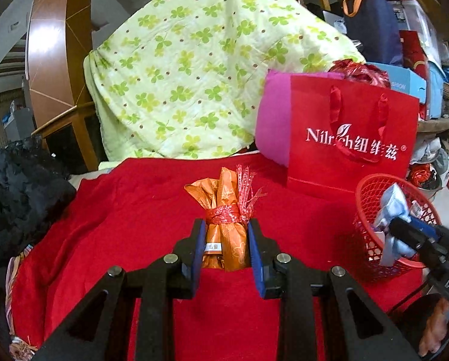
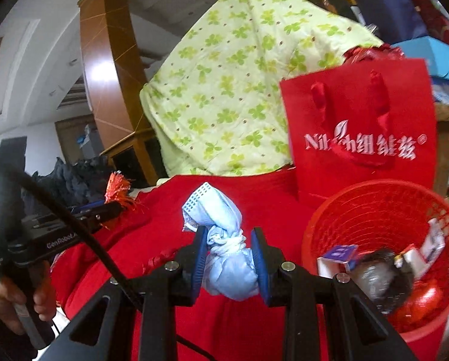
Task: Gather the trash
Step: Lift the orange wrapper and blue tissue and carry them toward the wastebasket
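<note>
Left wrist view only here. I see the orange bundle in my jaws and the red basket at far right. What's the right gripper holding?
Observer: The right gripper is shut on a pale blue knotted bundle.
Operator: Can't see into the basket. Anything in it?
Observer: Yes, the red basket already holds small cartons, a dark crumpled lump and something red.
Operator: Who's holding my gripper?
Observer: A hand grips the left gripper's handle; the orange bundle shows at its tip.
</note>
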Demonstrator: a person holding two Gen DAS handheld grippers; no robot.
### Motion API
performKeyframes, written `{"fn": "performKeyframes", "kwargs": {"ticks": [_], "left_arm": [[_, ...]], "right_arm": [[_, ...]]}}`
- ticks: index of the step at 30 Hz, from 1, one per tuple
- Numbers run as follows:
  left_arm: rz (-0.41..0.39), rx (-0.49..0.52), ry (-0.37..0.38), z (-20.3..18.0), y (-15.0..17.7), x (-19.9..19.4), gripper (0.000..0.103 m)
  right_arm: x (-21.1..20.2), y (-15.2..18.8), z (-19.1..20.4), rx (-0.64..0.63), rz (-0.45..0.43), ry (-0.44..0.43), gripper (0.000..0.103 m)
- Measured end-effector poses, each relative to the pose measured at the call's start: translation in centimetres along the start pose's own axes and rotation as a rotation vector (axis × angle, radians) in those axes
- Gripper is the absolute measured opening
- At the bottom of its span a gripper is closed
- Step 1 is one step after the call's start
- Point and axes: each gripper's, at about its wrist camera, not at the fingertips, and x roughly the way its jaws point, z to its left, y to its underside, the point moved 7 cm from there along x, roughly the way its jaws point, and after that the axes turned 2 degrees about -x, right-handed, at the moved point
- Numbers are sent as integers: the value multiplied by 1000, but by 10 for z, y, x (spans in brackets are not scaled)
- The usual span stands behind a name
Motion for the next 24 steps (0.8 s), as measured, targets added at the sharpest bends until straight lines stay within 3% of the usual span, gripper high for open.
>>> {"fn": "performKeyframes", "kwargs": {"ticks": [13, 24], "left_arm": [[-69, 14, 29, -11, -12, -44, 30], [-109, 46, 46, -26, -21, -71, 30]], "right_arm": [[-65, -26, 14, -17, -47, 58, 31], [-94, -37, 12, -1, -81, 68, 31]]}}
